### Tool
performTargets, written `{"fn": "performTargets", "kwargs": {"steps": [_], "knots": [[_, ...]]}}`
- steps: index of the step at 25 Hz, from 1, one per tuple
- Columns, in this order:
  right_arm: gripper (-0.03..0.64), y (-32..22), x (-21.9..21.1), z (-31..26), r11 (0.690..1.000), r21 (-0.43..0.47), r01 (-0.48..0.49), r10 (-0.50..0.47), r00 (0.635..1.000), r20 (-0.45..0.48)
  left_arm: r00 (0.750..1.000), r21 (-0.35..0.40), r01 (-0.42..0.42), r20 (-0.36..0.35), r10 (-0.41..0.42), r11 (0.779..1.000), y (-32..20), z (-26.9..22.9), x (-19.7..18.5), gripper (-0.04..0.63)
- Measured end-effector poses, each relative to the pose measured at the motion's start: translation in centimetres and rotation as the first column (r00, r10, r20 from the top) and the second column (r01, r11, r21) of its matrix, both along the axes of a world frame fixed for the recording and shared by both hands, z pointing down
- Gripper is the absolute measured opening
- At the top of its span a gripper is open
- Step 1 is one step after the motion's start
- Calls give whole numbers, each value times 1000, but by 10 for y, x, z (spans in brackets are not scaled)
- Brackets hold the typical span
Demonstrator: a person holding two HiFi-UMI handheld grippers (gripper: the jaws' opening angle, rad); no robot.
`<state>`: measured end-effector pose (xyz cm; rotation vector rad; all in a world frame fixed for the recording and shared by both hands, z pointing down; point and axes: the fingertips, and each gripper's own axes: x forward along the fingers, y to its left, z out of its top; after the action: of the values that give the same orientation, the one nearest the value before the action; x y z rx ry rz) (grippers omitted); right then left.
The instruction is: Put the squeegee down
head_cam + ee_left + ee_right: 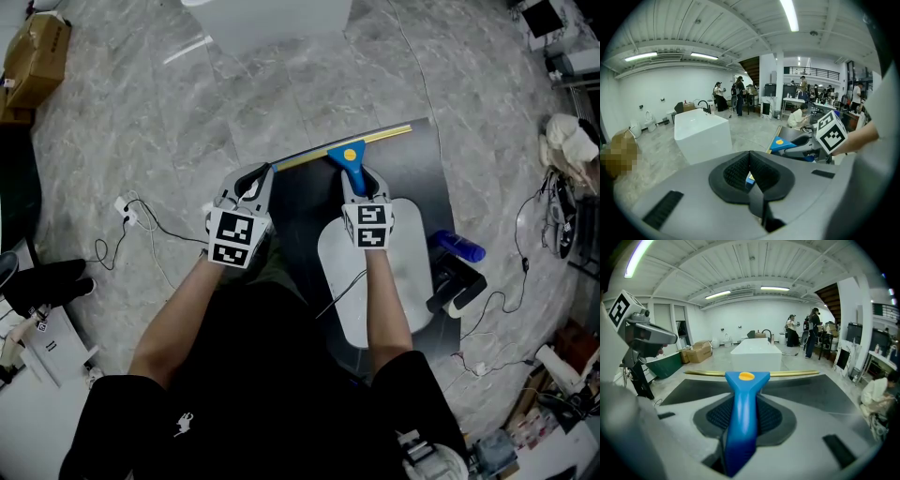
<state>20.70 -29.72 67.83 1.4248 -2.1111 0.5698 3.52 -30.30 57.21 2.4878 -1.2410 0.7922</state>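
My right hand-held gripper (357, 184) is clenched on the blue plastic squeegee (742, 394). Its ribbed black pads press on either side of the glossy handle. The handle widens into a head with a round yellow button, and a thin yellow blade runs crosswise from it. In the head view the blade lines up with the far edge of a flat, dark grey surface (417, 173). I cannot tell whether the blade touches that surface.

My left hand-held gripper (253, 180) is just beside the squeegee, at the left end of the blade. Its jaws are drawn together and grip nothing, and only a sliver of blue and yellow shows through the slit between the pads.

The sole print I can make out on the tools is the black-and-white square pattern on each white marker cube (368, 225). It is a code, not letters. A small white emblem (178, 424) on my dark clothing is too small to read.

Under my right forearm lies a white oval panel (339, 267), and near it on the right is a blue bottle-shaped object (457, 247). Beyond the surface are a grey marbled floor (141, 112), a white rectangular tub (757, 352) and a brown cardboard box (37, 56).
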Motion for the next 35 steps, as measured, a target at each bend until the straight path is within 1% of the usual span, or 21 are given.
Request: {"fn": "performTargets", "kwargs": {"steps": [5, 16, 21, 35], "knots": [[132, -2, 2, 4, 1000, -16, -9, 9, 1000, -10, 1000, -7, -1, 3, 1, 1000, -4, 2, -1, 2], [132, -3, -2, 8, 999, -48, 7, -9, 998, -59, 1000, -15, 6, 3, -6, 1000, -6, 5, -5, 3], [132, -5, -1, 12, 998, -62, -5, 1, 998, -65, 1000, -15, 11, 1, -11, 1000, -6, 5, -7, 3], [133, -6, -2, 18, 995, -95, -1, -8, 996, -92, 1000, -13, 15, 1, -15, 1000, -4, 6, -13, 2]]}}
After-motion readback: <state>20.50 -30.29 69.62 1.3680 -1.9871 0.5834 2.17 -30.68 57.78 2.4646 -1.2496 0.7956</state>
